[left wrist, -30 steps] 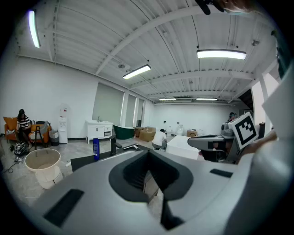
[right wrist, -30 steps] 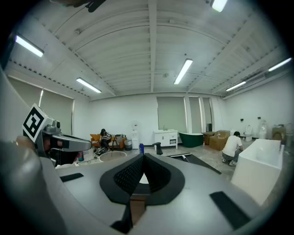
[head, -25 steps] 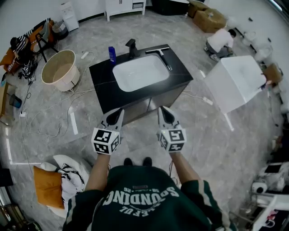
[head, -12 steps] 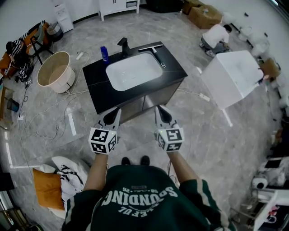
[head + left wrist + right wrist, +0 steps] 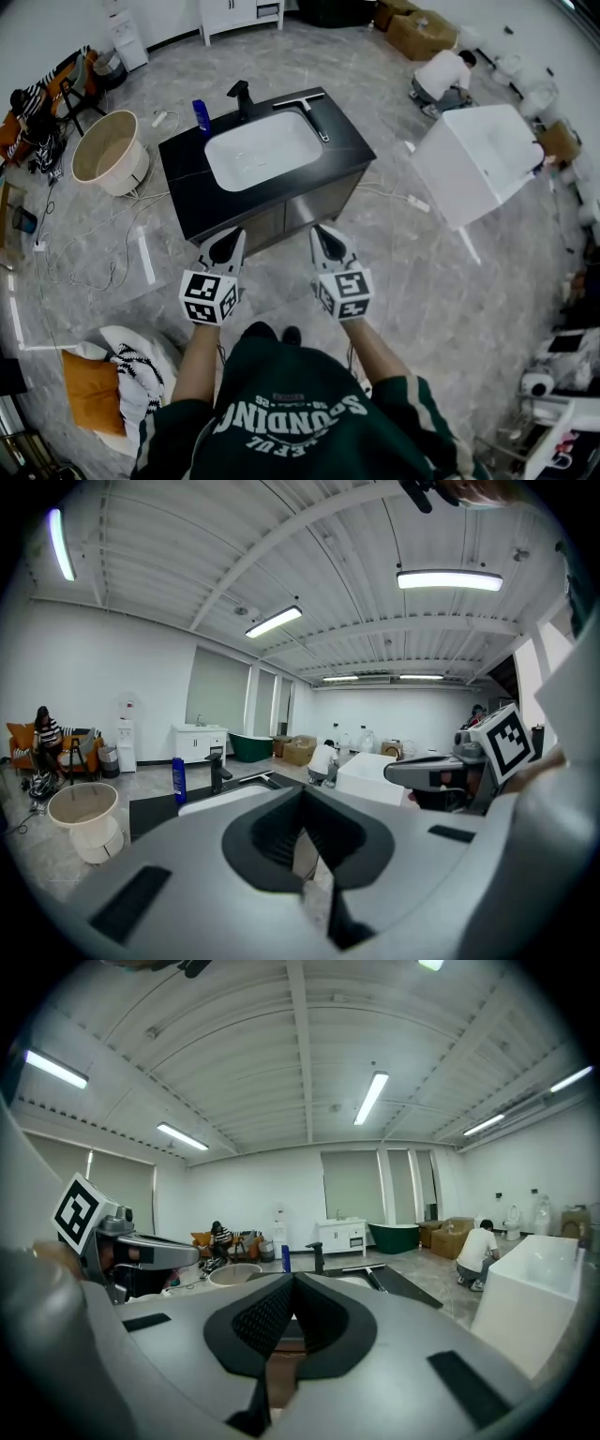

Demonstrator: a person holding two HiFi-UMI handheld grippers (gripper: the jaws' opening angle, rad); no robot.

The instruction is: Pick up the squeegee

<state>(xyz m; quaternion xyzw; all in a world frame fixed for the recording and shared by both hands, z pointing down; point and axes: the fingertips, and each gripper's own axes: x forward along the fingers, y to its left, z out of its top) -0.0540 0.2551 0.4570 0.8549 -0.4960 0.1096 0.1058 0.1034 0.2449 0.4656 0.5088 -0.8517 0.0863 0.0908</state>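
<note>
A: What's hidden or cut off, L to R?

B: Head view: the orange cushion at lower left is partly under a striped cloth. Stuff along the far-left edge is too small to tell. Bottom centre, only the shoe toes peek past the green sweatshirt. In each gripper view the gripper's own grey body fills the lower half & hides the floor ahead.

A: Grippers?

B: Left gripper is clenched, jaws meeting, nothing btwn them. Right gripper is the same: jaws together, empty. They sit side by side at frame centre, near the front edge of the black worktop.

A: And the squeegee?

B: The squeegee lies flat on the worktop's far right part, upper centre of frame, beyond the white sink & right of the faucet. It's well apart from both grippers. In the right gripper view it's a thin bar above the jaw tips. In the left gripper view it's tiny, hard to make out.

A: Far right?

B: A white tub & a crouching person. Gear at the lower-right edge is cut off.
</note>
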